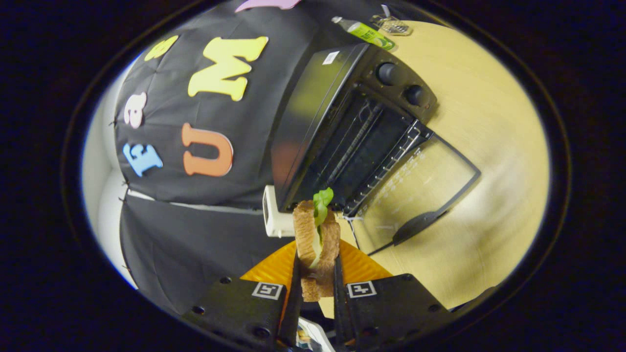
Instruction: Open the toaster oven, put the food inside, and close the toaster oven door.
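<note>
Both fingers (296,274) of the gripper (317,266) press against the sides of a sandwich (317,244), grasping it between them; it is two slices of brown bread with a green lettuce leaf (323,200) poking out of the far end. The sandwich sits above an orange ribbed plate (274,266), which shows just beyond the gripper body on either side of the fingers; whether the bread touches the plate cannot be told.

Ahead of the fingers, toward one o'clock, stands the black toaster oven (342,122), tilted in the view. Its glass door (420,190) hangs open and lies flat over the pale wooden table (489,146), with the dark door handle (415,226) at about two o'clock from the sandwich. Inside the open cavity a wire rack (386,166) is visible. Two round knobs (389,73) sit on the oven's control panel at its far end.

Beyond the oven, at about twelve o'clock, a green-labelled bottle (364,32) lies on the table. A small white box (275,217) stands just beside the oven's near corner, at eleven o'clock from the sandwich.
</note>
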`<act>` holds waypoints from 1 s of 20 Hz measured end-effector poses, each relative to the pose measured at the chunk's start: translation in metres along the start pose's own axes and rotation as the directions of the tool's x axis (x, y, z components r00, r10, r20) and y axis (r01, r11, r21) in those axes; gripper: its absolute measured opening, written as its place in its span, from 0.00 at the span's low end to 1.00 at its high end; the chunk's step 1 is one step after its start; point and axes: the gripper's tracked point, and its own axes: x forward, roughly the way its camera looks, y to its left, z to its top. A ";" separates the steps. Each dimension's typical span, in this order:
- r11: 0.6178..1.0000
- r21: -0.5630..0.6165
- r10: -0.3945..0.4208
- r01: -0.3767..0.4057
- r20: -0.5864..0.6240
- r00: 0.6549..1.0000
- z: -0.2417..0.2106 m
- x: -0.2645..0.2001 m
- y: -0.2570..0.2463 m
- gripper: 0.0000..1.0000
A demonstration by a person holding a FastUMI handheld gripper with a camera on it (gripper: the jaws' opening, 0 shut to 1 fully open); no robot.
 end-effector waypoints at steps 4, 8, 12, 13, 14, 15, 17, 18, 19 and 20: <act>0.992 0.114 0.034 -0.048 0.119 0.992 0.036 0.034 -0.018 0.34; 0.971 0.193 0.088 -0.139 0.250 0.964 0.071 0.061 -0.029 0.34; 0.942 0.248 0.132 -0.228 0.350 0.927 0.091 0.084 -0.027 0.37; 0.938 0.250 0.135 -0.239 0.371 0.919 0.096 0.090 -0.026 0.38; 0.941 0.246 0.129 -0.230 0.368 0.921 0.098 0.098 -0.027 0.40; 0.948 0.240 0.115 -0.211 0.359 0.926 0.096 0.104 -0.029 0.41; 0.957 0.234 0.085 -0.170 0.332 0.939 0.092 0.117 -0.031 0.46; 0.961 0.238 0.064 -0.143 0.311 0.948 0.087 0.121 -0.033 0.48; 0.963 0.246 0.034 -0.110 0.293 0.955 0.081 0.122 -0.036 0.50; 0.963 0.243 0.040 -0.114 0.290 0.956 0.078 0.120 -0.034 0.56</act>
